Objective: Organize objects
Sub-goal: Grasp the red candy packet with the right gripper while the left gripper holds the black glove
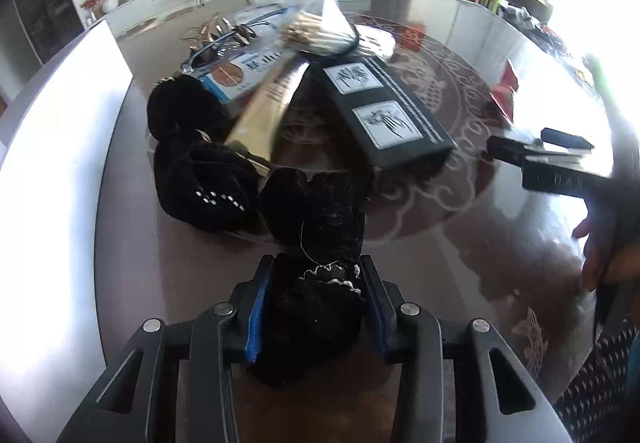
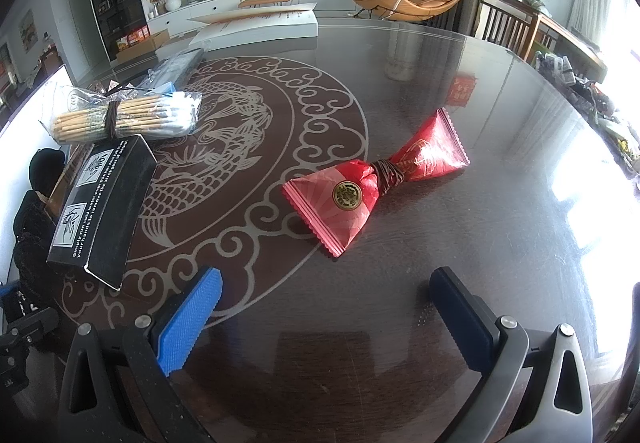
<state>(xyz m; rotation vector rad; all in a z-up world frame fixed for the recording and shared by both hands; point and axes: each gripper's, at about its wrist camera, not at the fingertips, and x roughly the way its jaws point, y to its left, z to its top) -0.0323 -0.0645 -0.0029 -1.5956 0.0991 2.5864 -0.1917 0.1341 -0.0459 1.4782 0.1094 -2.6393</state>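
My left gripper [image 1: 316, 271] is shut on a black knitted cloth [image 1: 320, 235] that lies on the dark round table [image 1: 440, 243]. More black knitted pieces [image 1: 208, 183] lie just left of it. Beyond are a black box [image 1: 384, 111], a gold box [image 1: 268, 103] and a bag of chopsticks [image 1: 320, 31]. My right gripper [image 2: 326, 283] is open and empty above the table [image 2: 360, 323], short of a red packet [image 2: 376, 179] tied at its middle. The black box [image 2: 104, 203] and chopsticks bag [image 2: 128, 119] lie to its left.
A blue and white packet [image 1: 236, 71] and metal items [image 1: 224, 31] lie at the back of the pile. The right gripper [image 1: 560, 167] shows at the right of the left wrist view. A white board [image 2: 256, 27] lies at the table's far edge. Chairs [image 2: 508, 23] stand behind.
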